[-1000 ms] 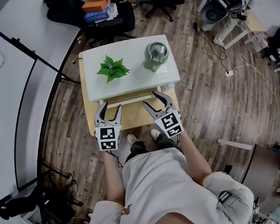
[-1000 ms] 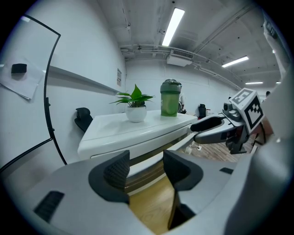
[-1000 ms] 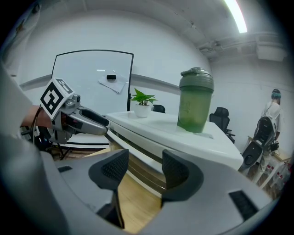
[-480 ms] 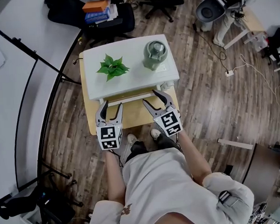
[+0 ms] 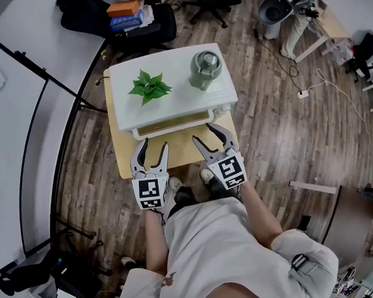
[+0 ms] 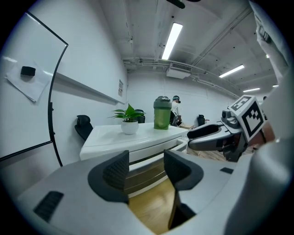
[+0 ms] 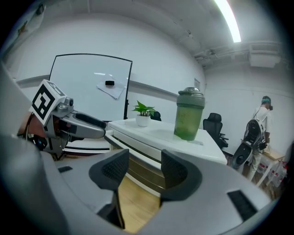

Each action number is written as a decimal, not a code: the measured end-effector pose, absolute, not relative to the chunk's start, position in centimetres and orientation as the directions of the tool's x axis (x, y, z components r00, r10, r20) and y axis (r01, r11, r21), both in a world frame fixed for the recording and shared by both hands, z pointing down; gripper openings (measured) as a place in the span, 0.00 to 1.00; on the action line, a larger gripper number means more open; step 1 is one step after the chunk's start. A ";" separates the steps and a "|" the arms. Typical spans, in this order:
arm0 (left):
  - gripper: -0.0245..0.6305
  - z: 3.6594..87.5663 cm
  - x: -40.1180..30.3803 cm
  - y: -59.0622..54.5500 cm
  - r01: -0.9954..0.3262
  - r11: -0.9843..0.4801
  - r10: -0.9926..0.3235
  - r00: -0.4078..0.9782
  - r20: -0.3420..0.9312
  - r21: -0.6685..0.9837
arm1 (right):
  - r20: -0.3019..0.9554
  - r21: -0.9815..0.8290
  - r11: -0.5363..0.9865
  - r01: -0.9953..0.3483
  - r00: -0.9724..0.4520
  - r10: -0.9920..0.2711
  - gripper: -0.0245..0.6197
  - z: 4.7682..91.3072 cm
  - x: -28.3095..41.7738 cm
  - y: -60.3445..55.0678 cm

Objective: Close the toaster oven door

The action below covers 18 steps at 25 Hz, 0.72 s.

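- The left gripper [image 5: 154, 143] and right gripper [image 5: 203, 132] have backed toward 6 o'clock, off the toaster oven door [image 5: 172, 122], which looks shut.
- Both sets of jaws are narrow and empty; the right's just closed further.

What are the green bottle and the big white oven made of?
The green bottle looks like frosted plastic, because light glows softly through its body. The toaster oven has a smooth, slightly shiny white shell. It could be painted metal or plastic, and the look alone does not settle which.
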<state>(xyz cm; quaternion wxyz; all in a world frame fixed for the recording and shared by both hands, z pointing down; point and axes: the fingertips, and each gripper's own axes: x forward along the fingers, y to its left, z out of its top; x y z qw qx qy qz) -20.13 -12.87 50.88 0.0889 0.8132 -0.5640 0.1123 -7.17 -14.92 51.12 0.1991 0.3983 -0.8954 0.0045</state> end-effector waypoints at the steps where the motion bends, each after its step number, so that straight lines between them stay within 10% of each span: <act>1: 0.39 50.8 -20.1 -12.6 -0.936 -0.352 -0.896 0.342 0.281 0.018 | 0.359 0.149 0.680 -0.718 -0.602 -0.713 0.38 51.0 -7.2 -14.7; 18: 0.39 51.4 -20.6 -11.2 -0.917 -0.398 -0.876 0.389 0.284 0.027 | 0.363 0.154 0.654 -0.741 -0.573 -0.735 0.37 50.7 -8.3 -13.8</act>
